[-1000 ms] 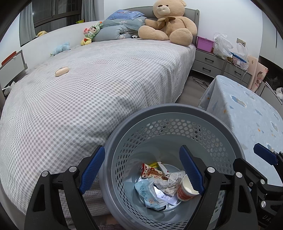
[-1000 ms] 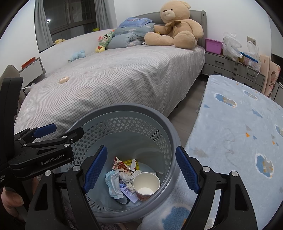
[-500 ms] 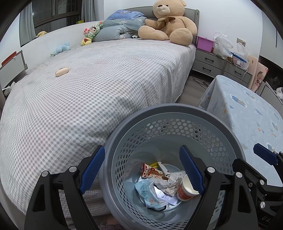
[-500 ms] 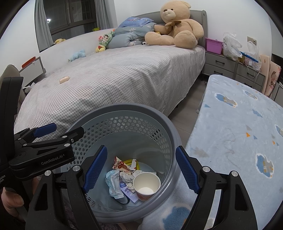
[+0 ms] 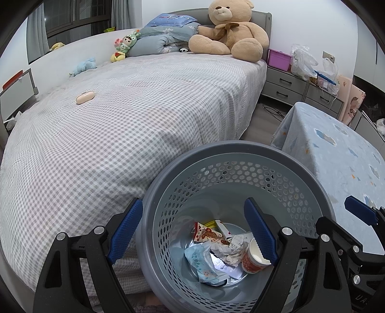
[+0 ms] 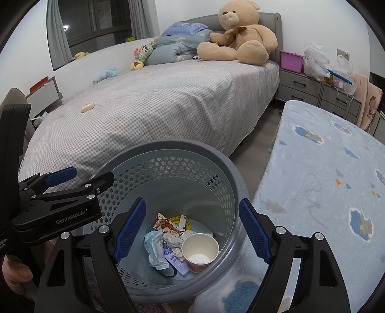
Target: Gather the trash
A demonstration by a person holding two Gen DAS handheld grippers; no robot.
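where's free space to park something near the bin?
Free: the blue blanket right of the bin, and the checked bed between the pink case and the bin. Crowded: bin floor, with cup and wrappers; bed head, with teddy and pillows.

A checked bed [image 5: 125, 125] stood under white walls; grey drawers [image 6: 298, 89] and a dark window [image 6: 101, 21] were behind.

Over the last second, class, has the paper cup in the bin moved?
No. In the right wrist view the paper cup sits in the same spot against the bin, beside the crumpled wrappers, as it did before.
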